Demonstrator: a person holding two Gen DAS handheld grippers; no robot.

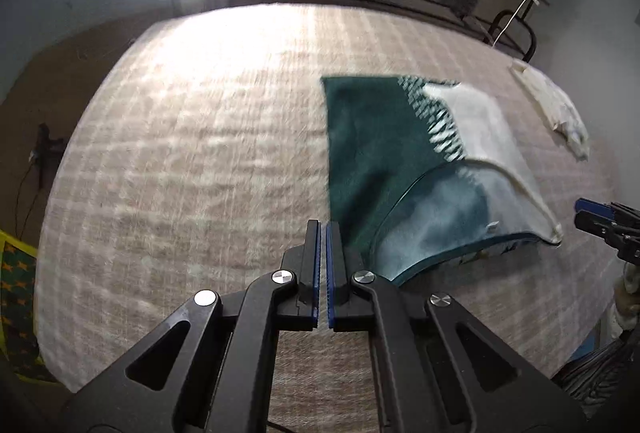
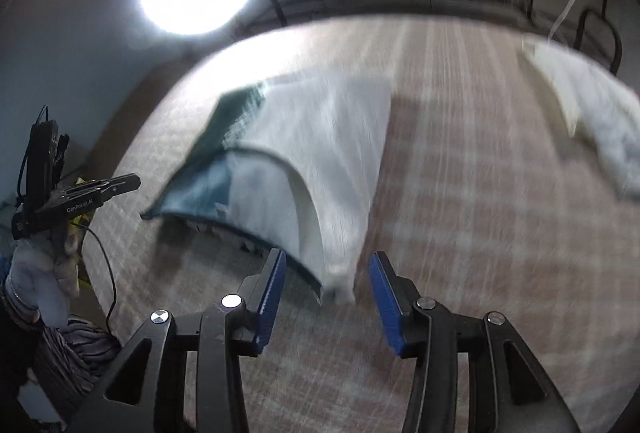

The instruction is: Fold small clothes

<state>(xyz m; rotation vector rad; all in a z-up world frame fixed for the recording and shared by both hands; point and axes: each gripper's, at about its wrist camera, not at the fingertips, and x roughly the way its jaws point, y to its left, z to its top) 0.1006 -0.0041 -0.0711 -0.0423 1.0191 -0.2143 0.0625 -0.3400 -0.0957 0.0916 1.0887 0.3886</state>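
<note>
Right tool [image 2: 327,273] open, garment [image 2: 320,153] beneath

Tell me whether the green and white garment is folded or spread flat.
Folded: the green and white garment lies doubled, its upper layer's curved edge crossing the layer beneath.

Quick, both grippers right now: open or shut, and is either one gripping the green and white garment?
Left gripper: shut, nothing between its pads.
Right gripper: open; a corner of the green and white garment lies between its fingers, ungripped.
</note>
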